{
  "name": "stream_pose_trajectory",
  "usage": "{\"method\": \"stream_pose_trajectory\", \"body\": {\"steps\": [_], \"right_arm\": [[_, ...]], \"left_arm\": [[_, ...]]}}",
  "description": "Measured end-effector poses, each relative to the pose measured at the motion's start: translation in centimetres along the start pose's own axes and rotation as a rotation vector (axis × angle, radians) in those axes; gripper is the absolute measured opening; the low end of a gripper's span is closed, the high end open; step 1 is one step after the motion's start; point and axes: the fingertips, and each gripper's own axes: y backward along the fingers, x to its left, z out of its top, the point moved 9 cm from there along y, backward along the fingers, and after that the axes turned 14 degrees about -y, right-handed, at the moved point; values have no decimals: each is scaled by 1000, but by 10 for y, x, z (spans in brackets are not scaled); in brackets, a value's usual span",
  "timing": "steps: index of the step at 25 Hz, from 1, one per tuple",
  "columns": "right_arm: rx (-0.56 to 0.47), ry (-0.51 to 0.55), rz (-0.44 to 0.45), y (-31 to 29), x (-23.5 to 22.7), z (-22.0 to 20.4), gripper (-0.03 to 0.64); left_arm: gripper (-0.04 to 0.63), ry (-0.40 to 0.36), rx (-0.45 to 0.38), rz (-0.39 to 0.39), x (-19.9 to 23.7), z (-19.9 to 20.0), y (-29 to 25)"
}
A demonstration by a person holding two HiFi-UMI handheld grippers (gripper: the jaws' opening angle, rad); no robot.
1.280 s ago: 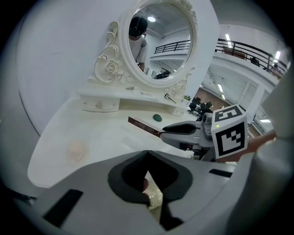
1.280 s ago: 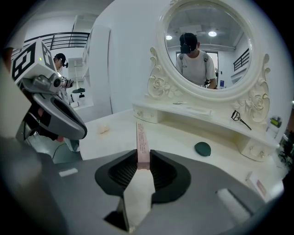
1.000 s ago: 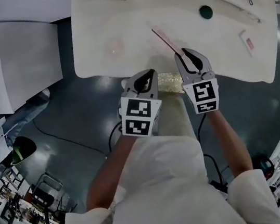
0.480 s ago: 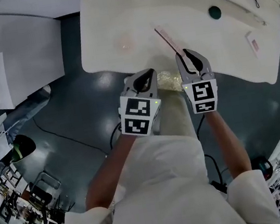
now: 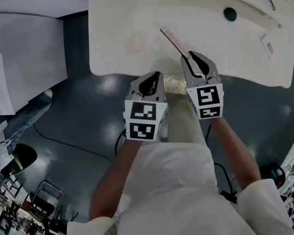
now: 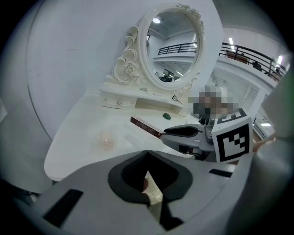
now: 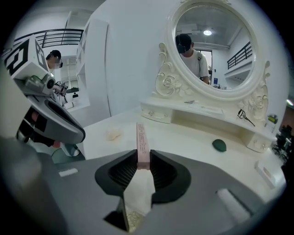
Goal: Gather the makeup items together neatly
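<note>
Right gripper view: slim pink box, long axis toward mirror.

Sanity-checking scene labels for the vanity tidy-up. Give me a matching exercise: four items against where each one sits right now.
Items:
1. slim pink box
2. dark green oval
3. black scissor-handled tool
4. pale pinkish lump

Places:
A. on the raised shelf under the mirror
B. on the tabletop, left of the box
C. clamped between the jaws of the right gripper
D. on the tabletop, right of the box

Pairs: 1-C, 2-D, 3-A, 4-B
</note>
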Motion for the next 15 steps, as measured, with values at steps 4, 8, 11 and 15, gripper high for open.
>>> {"method": "stream_pose_trajectory", "body": {"steps": [4, 8, 11, 15], "right_arm": [[3, -6, -12, -5, 9, -3, 86], [9, -16, -21, -8, 19, -6, 86], [10, -23, -40, -11, 23, -8, 86], [9, -43, -67, -17, 31, -10, 86]], "left_arm": [[0, -2, 3, -8, 9, -5, 3], [0, 8, 18, -7, 19, -13, 5], [0, 9, 21, -9, 26, -15, 4], [0, 1, 28, -25, 31, -17, 4]]}}
